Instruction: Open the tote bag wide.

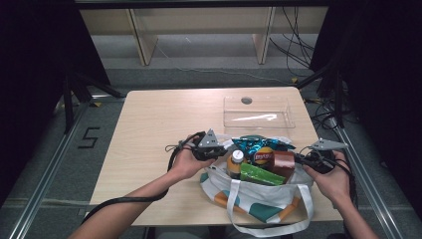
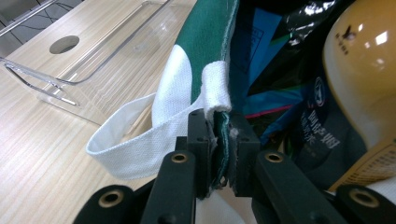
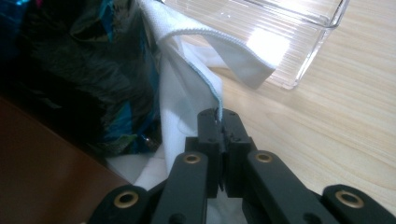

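Here, left gripper (image 2: 222, 140) jaws pinching the tote bag's (image 1: 259, 199) rim, right gripper (image 3: 220, 135) jaws pinching its opposite edge, bottle (image 1: 236, 163) and seemingly snack packets (image 1: 259, 145) inside, on the desk (image 1: 149, 129).

In the high view the table (image 1: 164, 124) is evenly lit from above while the upper left and upper right of the frame fall into near black; the picture is soft and slightly grainy. A white streak of glare crosses the clear tray (image 1: 259, 118). In the left gripper view, bright spots shine on the yellow bottle (image 2: 364, 60) at the right, and the near jaws are blurred. In the right gripper view, glare flares on the tray at upper centre, and the left side is dark.
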`<state>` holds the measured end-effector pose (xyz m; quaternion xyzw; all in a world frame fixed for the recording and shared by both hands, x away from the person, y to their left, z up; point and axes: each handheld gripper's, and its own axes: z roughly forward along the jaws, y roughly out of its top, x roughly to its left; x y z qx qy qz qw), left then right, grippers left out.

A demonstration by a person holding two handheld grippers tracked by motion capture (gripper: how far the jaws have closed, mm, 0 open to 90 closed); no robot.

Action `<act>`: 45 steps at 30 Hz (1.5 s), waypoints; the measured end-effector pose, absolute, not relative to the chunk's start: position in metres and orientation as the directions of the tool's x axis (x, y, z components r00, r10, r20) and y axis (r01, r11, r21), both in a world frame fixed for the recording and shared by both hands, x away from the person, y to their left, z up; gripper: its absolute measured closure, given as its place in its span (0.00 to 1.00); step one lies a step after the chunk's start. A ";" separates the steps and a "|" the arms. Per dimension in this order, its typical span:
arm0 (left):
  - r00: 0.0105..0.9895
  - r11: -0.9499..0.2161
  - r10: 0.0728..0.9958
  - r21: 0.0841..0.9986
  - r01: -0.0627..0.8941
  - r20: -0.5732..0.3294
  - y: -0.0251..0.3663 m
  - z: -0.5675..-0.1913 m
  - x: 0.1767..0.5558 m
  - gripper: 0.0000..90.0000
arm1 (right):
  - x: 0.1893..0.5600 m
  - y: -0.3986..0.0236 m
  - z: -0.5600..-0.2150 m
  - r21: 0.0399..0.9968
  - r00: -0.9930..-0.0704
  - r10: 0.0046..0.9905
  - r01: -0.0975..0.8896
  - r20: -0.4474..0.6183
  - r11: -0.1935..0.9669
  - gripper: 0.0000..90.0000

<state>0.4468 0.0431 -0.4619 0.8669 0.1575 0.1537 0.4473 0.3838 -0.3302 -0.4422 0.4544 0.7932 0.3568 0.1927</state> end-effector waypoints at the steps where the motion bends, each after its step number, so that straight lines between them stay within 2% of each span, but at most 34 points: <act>1: 0.903 -0.547 0.413 0.825 0.143 0.118 0.042 -0.462 0.446 0.91 | 0.386 -0.332 -0.443 0.748 -0.522 0.853 0.563 -0.007 0.351 0.99; 2: 0.903 -0.545 0.416 0.824 0.156 0.104 0.042 -0.464 0.446 0.91 | 0.385 -0.331 -0.444 0.736 -0.511 0.860 0.585 0.010 0.339 0.99; 6: 0.901 -0.555 0.416 0.820 0.142 0.126 0.041 -0.466 0.444 0.91 | 0.386 -0.331 -0.448 0.751 -0.520 0.854 0.558 -0.014 0.352 0.99; 9: 0.900 -0.553 0.419 0.820 0.147 0.122 0.041 -0.467 0.444 0.91 | 0.385 -0.330 -0.447 0.734 -0.510 0.860 0.589 0.013 0.338 0.99; 13: 0.894 -0.543 0.430 0.827 0.144 0.126 0.042 -0.461 0.443 0.89 | 0.385 -0.332 -0.445 0.744 -0.525 0.851 0.565 -0.009 0.356 0.98; 14: 0.893 -0.550 0.429 0.823 0.140 0.135 0.044 -0.457 0.443 0.86 | 0.384 -0.333 -0.444 0.746 -0.520 0.854 0.566 -0.007 0.350 0.96; 15: 0.890 -0.542 0.438 0.827 0.149 0.126 0.045 -0.454 0.441 0.78 | 0.381 -0.333 -0.442 0.765 -0.491 0.870 0.576 0.041 0.288 0.89; 16: 0.888 -0.519 0.445 0.842 0.148 0.119 0.046 -0.451 0.439 0.78 | 0.381 -0.333 -0.442 0.765 -0.491 0.870 0.576 0.041 0.288 0.89; 19: 0.885 -0.484 0.451 0.865 0.134 0.115 0.053 -0.437 0.432 0.66 | 0.378 -0.338 -0.434 0.800 -0.489 0.871 0.538 0.039 0.266 0.86; 21: 0.884 -0.456 0.457 0.880 0.134 0.102 0.059 -0.428 0.425 0.63 | 0.374 -0.340 -0.426 0.821 -0.489 0.872 0.510 0.034 0.255 0.84; 25: 0.912 -0.406 0.401 0.908 0.098 0.081 0.062 -0.412 0.402 0.65 | 0.369 -0.340 -0.419 0.831 -0.462 0.886 0.510 0.049 0.220 0.82; 28: 0.946 -0.398 0.315 0.916 0.058 0.077 0.056 -0.406 0.385 0.67 | 0.368 -0.341 -0.414 0.837 -0.451 0.890 0.510 0.064 0.198 0.82; 32: 0.976 -0.409 0.206 0.913 0.014 0.077 0.042 -0.402 0.364 0.68 | 0.370 -0.344 -0.412 0.853 -0.461 0.887 0.475 0.029 0.218 0.80; 35: 0.988 -0.434 0.120 0.900 -0.032 0.093 0.029 -0.404 0.355 0.68 | 0.369 -0.343 -0.413 0.844 -0.449 0.892 0.495 0.047 0.205 0.80; 40: 0.994 -0.466 0.071 0.884 -0.040 0.083 0.017 -0.415 0.352 0.67 | 0.369 -0.343 -0.413 0.842 -0.441 0.895 0.507 0.066 0.187 0.80; 42: 0.994 -0.480 0.067 0.876 -0.048 0.092 0.014 -0.420 0.354 0.67 | 0.372 -0.346 -0.413 0.852 -0.457 0.889 0.470 0.011 0.231 0.79; 45: 0.993 -0.495 0.046 0.866 -0.074 0.111 0.009 -0.424 0.355 0.68 | 0.372 -0.346 -0.413 0.852 -0.453 0.891 0.474 0.019 0.222 0.79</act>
